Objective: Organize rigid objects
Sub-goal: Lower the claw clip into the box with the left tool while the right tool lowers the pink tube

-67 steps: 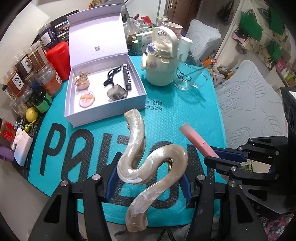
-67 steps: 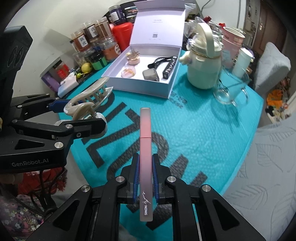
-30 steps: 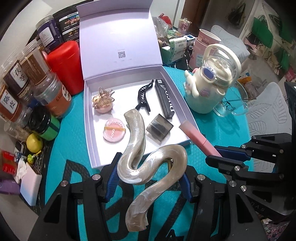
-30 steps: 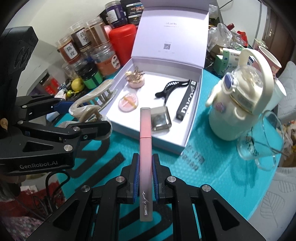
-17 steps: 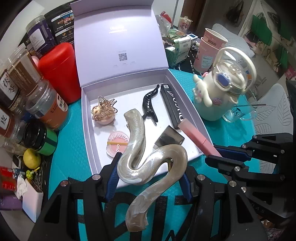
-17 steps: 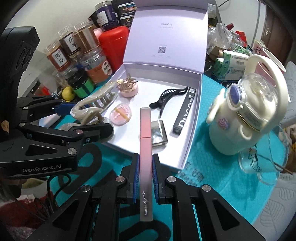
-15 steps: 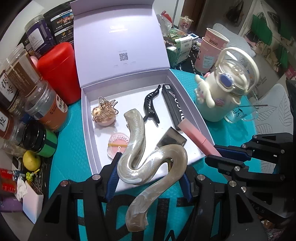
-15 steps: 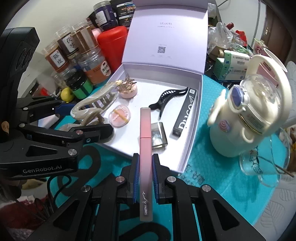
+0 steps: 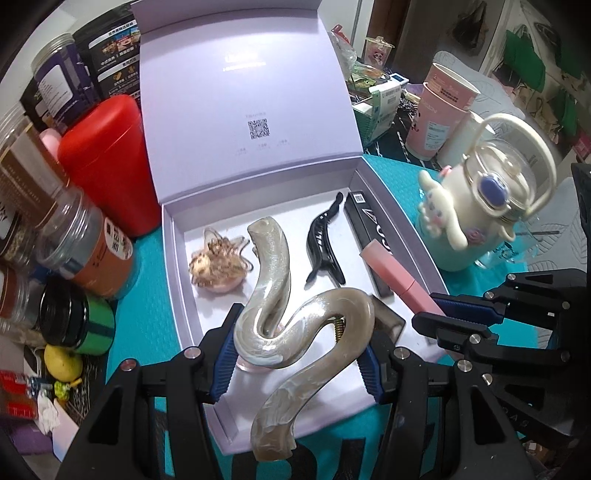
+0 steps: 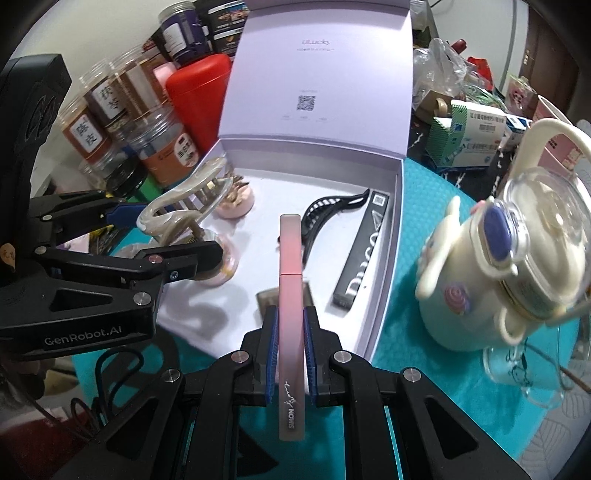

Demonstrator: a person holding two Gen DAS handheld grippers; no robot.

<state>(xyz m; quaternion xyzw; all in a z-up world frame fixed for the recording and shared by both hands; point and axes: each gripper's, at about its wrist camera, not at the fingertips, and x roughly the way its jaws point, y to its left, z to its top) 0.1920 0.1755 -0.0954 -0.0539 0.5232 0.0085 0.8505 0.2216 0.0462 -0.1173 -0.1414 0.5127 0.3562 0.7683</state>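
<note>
A teal mat (image 9: pixel 147 295) with black letters covers the desk. A pale wall (image 10: pixel 92 33) stands behind it on the left, a dark wooden door (image 10: pixel 524 40) at the far right. White shelves (image 9: pixel 535 55) hold green bags (image 9: pixel 524 66), and a grey quilted cushion (image 9: pixel 569 236) lies beside the desk.

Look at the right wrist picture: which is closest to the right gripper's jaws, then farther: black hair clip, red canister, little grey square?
From the right gripper:
1. Grey square case, just ahead, in the box.
2. Black hair clip, mid-box.
3. Red canister, behind the box, far left.
</note>
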